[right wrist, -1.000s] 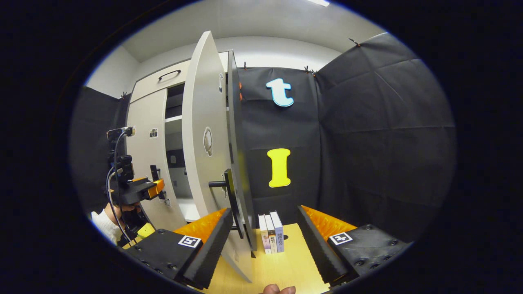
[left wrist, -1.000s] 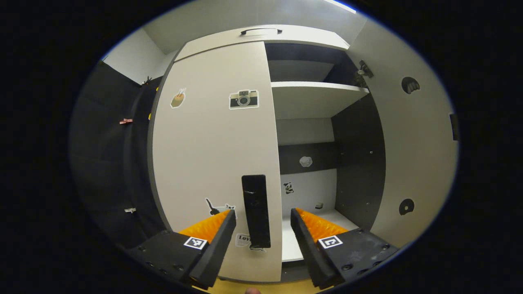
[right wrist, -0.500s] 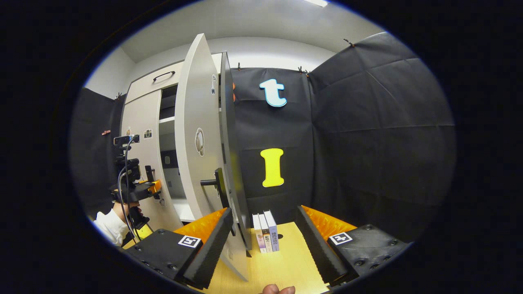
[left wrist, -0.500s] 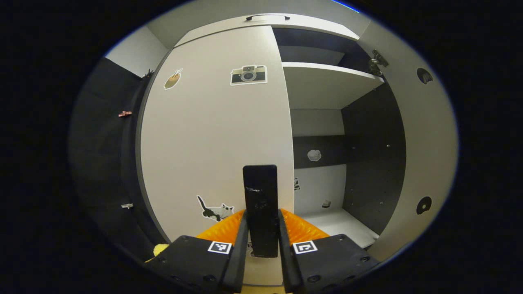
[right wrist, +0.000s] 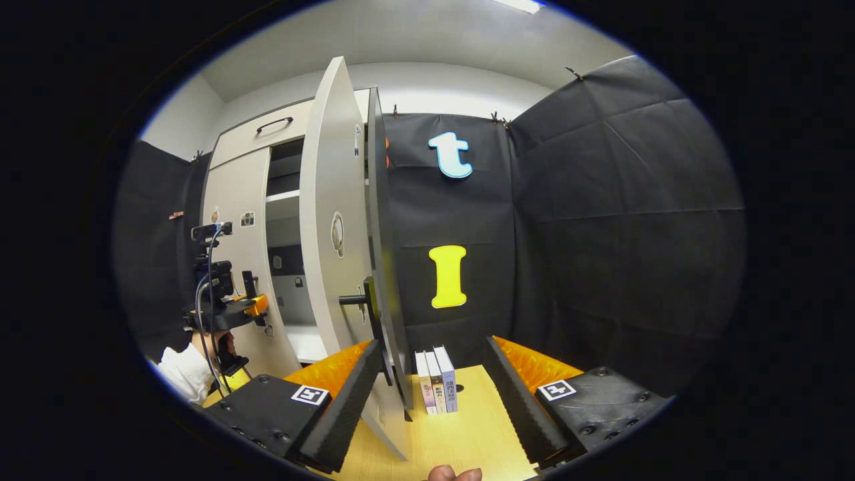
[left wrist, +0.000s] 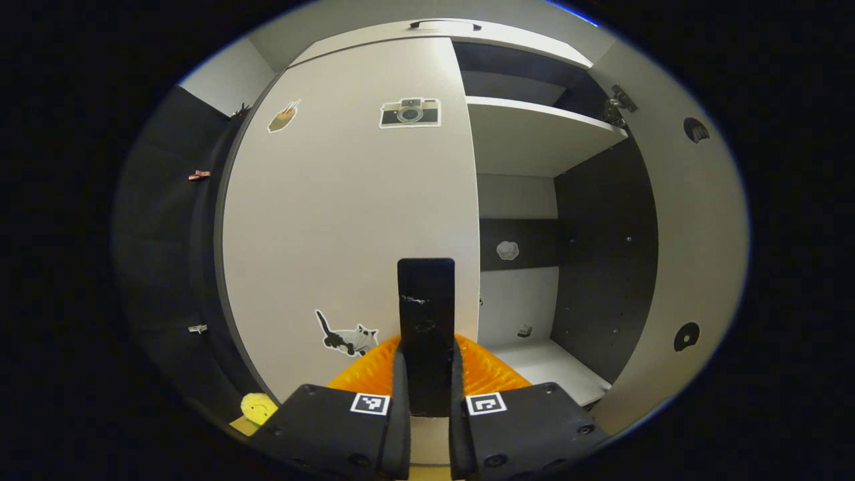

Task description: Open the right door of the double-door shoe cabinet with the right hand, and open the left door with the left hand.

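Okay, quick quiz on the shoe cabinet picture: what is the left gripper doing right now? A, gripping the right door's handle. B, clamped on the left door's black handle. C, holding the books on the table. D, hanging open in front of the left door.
B: in the left gripper view, the left gripper has both fingers pressed against the sides of the black handle on the left door, which looks shut.

No legible text or labels.

Both views toward shoe cabinet (left wrist: 347, 200)
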A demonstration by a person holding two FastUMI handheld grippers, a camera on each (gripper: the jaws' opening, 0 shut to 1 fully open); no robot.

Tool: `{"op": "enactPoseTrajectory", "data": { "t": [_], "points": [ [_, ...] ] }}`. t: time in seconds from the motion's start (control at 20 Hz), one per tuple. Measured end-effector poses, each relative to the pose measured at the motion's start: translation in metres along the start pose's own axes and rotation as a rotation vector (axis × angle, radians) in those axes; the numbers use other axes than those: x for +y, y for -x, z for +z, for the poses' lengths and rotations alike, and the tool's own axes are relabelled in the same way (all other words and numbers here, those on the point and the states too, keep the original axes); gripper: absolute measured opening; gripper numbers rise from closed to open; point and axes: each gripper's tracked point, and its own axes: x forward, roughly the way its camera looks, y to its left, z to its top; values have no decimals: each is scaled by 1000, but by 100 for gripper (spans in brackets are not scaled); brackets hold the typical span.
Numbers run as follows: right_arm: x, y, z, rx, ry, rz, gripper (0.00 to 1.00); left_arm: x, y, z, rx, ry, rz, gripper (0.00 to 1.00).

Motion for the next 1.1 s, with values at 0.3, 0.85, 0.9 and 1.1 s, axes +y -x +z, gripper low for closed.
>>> {"op": "enactPoseTrajectory", "data": {
  "t": [0.3, 0.85, 0.9, 1.1],
  "points": [
    [11, 3, -2, 4, 5, 10, 98, 1, 9, 1, 9, 18, -24, 20],
    [52, 11, 10, -33, 35, 33, 98, 22, 71, 3, 27, 56, -85, 19],
    [57, 12, 9, -32, 36, 36, 98, 25, 77, 4, 26, 53, -88, 19],
    [80, 19, 8, -41, 41, 44, 98, 35, 94, 2, 30, 61, -107, 19]
  ]
}}
